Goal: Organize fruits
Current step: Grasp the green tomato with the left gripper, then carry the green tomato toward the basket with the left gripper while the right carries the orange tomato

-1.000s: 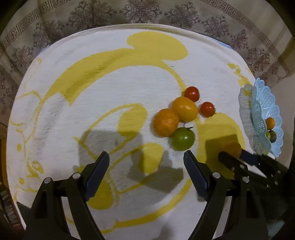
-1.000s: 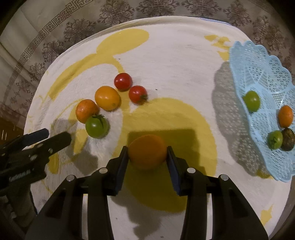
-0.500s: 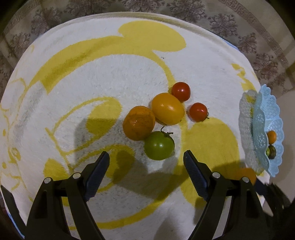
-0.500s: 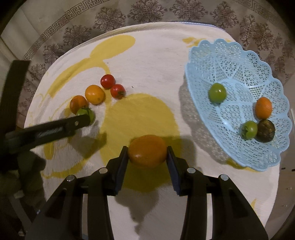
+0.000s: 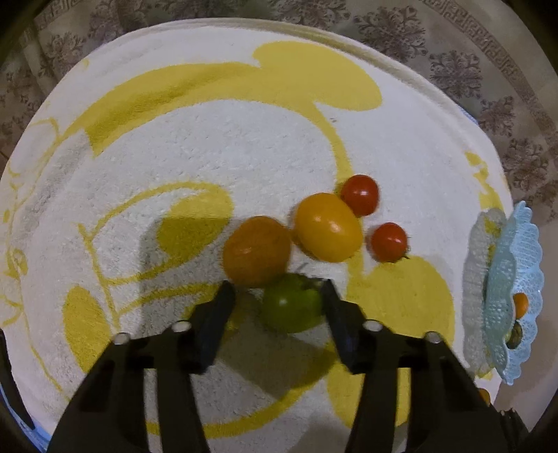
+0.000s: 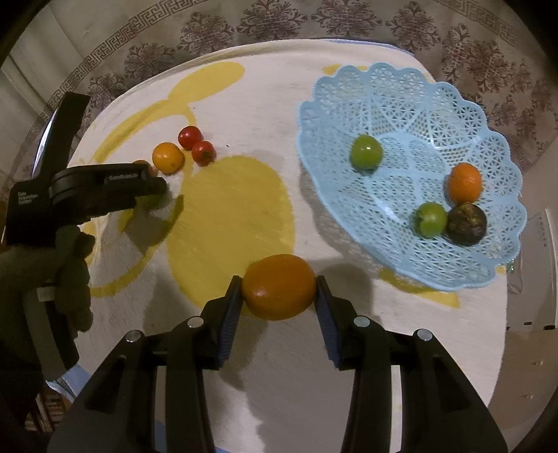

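My left gripper (image 5: 277,296) is open around a green tomato (image 5: 291,303) on the towel; the right finger touches it and the left finger stands apart. Just beyond lie an orange fruit (image 5: 256,249), a yellow tomato (image 5: 327,231) and two red tomatoes (image 5: 359,194) (image 5: 389,242). My right gripper (image 6: 278,291) is shut on an orange (image 6: 278,286), held above the towel near the front of the light blue lattice basket (image 6: 390,90). The basket holds two green tomatoes (image 6: 366,152), an orange fruit (image 6: 464,183) and a dark fruit (image 6: 466,224).
A white towel with yellow shapes (image 6: 226,209) covers the round table, over a patterned brown cloth (image 6: 265,21). The left gripper and gloved hand (image 6: 69,244) show at the left of the right wrist view. The basket stands edge-on at the far right of the left wrist view (image 5: 523,278).
My left gripper has moved forward to the fruit cluster and its fingers have narrowed around the green tomato. My right gripper has carried the orange toward the basket, which now looks nearer.
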`<state>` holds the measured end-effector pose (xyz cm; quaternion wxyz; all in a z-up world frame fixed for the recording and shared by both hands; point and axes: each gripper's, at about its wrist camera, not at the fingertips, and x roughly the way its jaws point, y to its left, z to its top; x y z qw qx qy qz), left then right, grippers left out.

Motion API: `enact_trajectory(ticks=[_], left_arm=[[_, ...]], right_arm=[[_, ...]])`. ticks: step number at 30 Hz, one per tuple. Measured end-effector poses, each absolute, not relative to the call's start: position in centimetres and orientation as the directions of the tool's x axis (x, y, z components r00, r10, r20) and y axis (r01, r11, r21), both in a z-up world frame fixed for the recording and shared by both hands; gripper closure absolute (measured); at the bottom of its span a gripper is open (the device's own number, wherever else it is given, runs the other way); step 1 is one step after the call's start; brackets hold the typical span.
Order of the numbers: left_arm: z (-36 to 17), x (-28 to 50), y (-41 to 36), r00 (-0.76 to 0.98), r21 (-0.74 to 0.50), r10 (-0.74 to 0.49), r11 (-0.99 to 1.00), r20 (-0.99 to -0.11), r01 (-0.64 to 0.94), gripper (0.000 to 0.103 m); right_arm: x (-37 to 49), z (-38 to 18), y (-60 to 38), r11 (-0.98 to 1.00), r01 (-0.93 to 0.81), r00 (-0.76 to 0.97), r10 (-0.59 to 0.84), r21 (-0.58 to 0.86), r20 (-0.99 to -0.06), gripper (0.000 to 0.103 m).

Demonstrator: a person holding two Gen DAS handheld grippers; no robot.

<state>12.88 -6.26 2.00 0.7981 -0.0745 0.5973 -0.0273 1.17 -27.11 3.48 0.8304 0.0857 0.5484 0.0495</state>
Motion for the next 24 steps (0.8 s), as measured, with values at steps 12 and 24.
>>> enact_trajectory(ticks=[12, 24], left_arm=[[3.2, 8.5, -5.0, 0.290, -0.160, -0.127, 0.983, -0.948, -0.092, 0.068], [7.8, 4.6, -5.5, 0.392, -0.065, -0.036, 0.996, -0.919, -0.060, 0.068]], right_arm=[[0.1, 5.2, -29.3, 0.972, -0.012, 0.419, 0.218, 0.235, -0.881, 0.060], [-0.8, 7.5, -30.8, 0.961, -0.029, 0.462, 0.256, 0.274, -0.849, 0.060]])
